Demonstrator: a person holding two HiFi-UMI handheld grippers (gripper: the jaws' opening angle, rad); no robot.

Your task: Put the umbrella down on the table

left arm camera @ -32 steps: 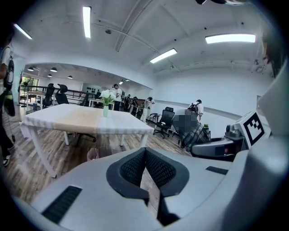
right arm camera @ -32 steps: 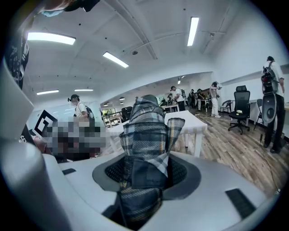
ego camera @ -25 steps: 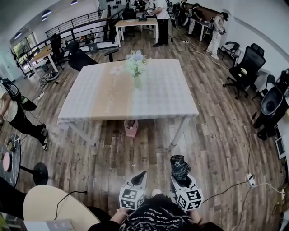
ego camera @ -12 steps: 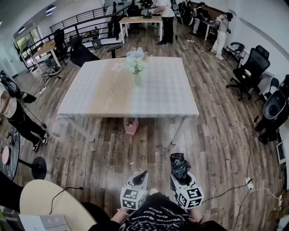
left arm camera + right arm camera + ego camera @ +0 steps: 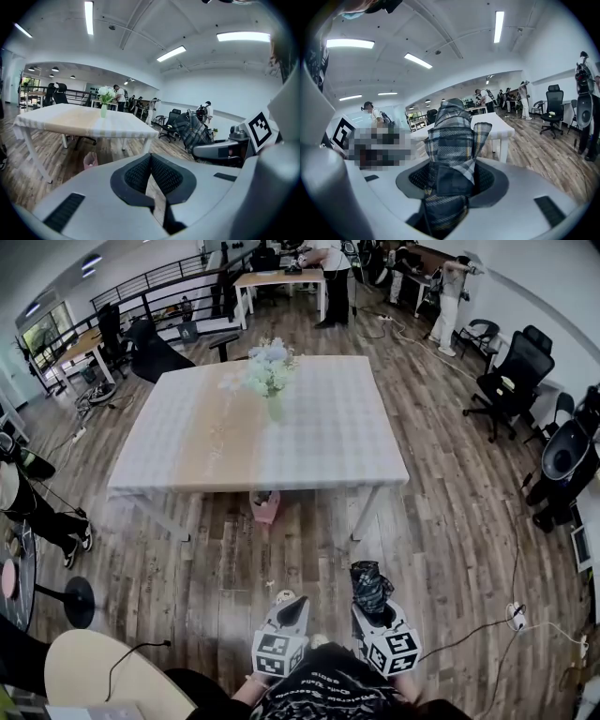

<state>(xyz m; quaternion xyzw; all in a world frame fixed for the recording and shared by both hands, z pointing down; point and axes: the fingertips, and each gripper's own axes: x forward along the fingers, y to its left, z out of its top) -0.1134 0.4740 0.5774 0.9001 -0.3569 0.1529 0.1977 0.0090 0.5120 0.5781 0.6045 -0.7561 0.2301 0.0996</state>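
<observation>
The table (image 5: 328, 437) is being seen well ahead across the wooden floor (image 5: 450, 521), covered with a pale checked cloth and bearing only a vase of flowers (image 5: 269, 381) near its far middle. The folded plaid umbrella (image 5: 452, 140) is being held well short of that table, low in front of the person, and is not yet resting on anything. It is being clamped by the right gripper (image 5: 452, 173), whose jaws are standing partly apart and pressing on the bundled fabric, with the top of the bundle sticking up beyond them. The left gripper (image 5: 151, 171) is being kept just beside it, its pads closed on each other with nothing between them.

The step in hand is being judged as the carry to the table. The remaining gap is still needing to be closed, and then the umbrella is needing to be lowered onto bare cloth on the near side, clear of the vase, before it is released.
</observation>
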